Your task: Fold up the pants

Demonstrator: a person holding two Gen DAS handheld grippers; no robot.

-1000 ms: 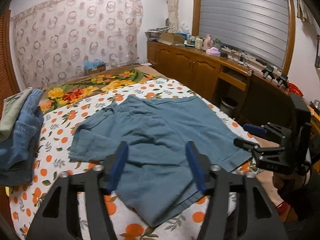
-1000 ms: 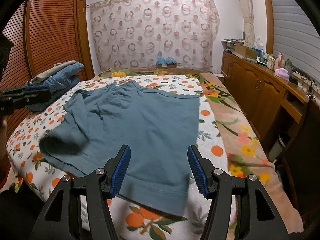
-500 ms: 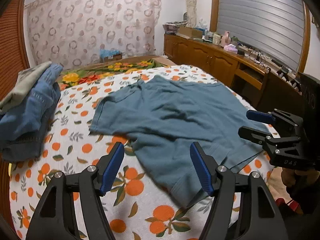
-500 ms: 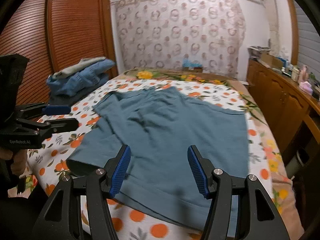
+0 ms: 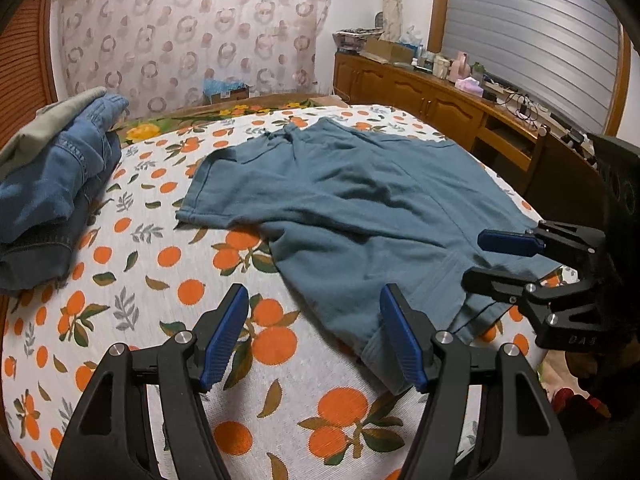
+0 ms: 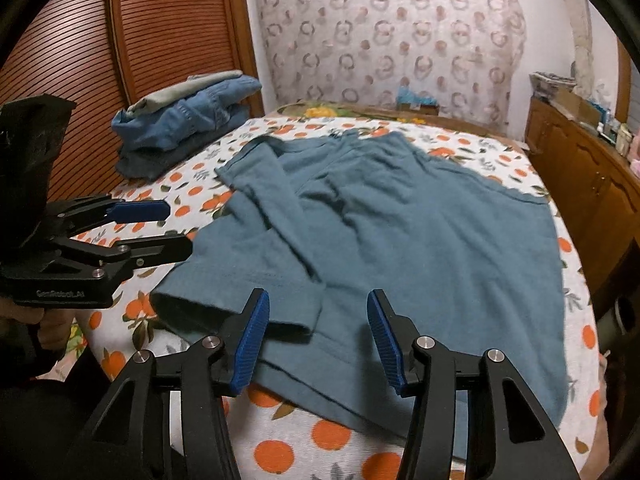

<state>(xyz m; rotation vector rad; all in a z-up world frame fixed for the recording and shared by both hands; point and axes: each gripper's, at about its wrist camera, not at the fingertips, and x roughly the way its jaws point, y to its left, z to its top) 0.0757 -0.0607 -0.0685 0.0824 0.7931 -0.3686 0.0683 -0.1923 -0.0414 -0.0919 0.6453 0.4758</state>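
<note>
Teal-blue pants (image 5: 360, 208) (image 6: 400, 232) lie spread flat on the orange-print bedsheet (image 5: 120, 288), leg hems toward the near edge. My left gripper (image 5: 314, 328) hovers open over the sheet; its right finger is at the corner of the near leg hem and nothing is between its pads. It also shows at the left of the right wrist view as the left gripper (image 6: 160, 232). My right gripper (image 6: 318, 334) is low over the hem of the other leg. Its jaws are closing, the pads clear of the cloth. It appears at the right of the left wrist view as the right gripper (image 5: 488, 260).
A stack of folded jeans and other clothes (image 5: 52, 176) (image 6: 188, 120) sits on the bed's far left. A wooden cabinet run (image 5: 432, 96) with clutter lines the right wall. A slatted wooden wardrobe (image 6: 120, 60) stands left, a patterned curtain (image 6: 380, 40) behind.
Both grippers have come lower and nearer the near leg hems. The left one moved off the cloth toward the sheet at the hem corner. The right one's jaws narrowed slightly.
</note>
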